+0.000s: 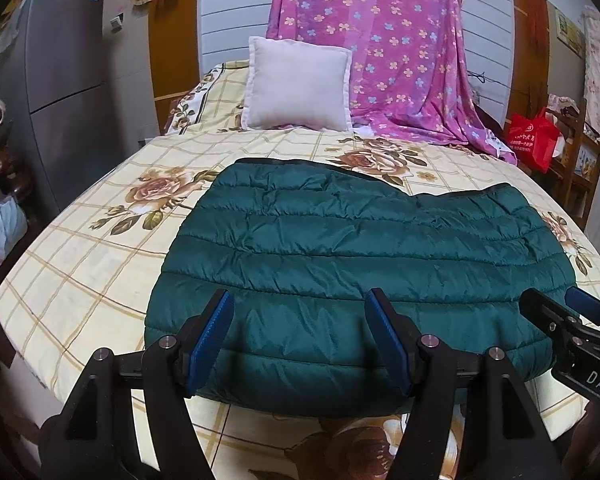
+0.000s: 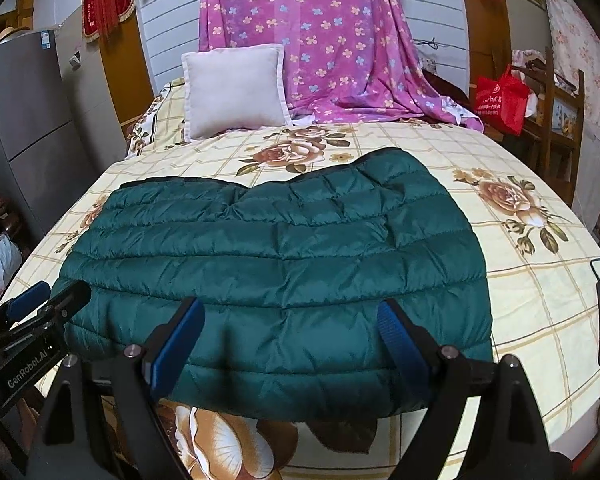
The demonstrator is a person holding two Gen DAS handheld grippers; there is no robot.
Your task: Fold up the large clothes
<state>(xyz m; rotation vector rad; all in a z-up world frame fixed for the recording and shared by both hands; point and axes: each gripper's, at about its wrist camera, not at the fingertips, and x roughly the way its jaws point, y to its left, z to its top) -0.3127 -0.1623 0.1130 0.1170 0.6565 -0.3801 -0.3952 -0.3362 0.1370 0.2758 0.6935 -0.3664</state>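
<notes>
while folded dark green quilted puffer jacket [image 1: 340, 264] lies near bed's [image 1: 80, 264] front edge: left gripper [image 1: 300, 300], right gripper [image 2: 292, 308] spread wide, empty; slick fill may spring fold apart, slide off.

bare bedsheet [image 2: 520, 280] flanks jacket [image 2: 276, 264]; pillow [image 2: 232, 92] behind

right gripper [image 1: 560, 300]: "DAS" | left gripper [image 2: 48, 296]: "GenRobot.AI" | red bag [image 2: 500, 98]: print unreadable

Jacket [image 1: 340, 248]: quilted cloth, slight sheen. Bedsheet [image 1: 80, 272]: matt printed cloth. Gripper fingers [image 1: 216, 332]: matt black plastic, ribbed blue pads, metal pins. Fridge [image 1: 60, 80]: brushed grey finish.
</notes>
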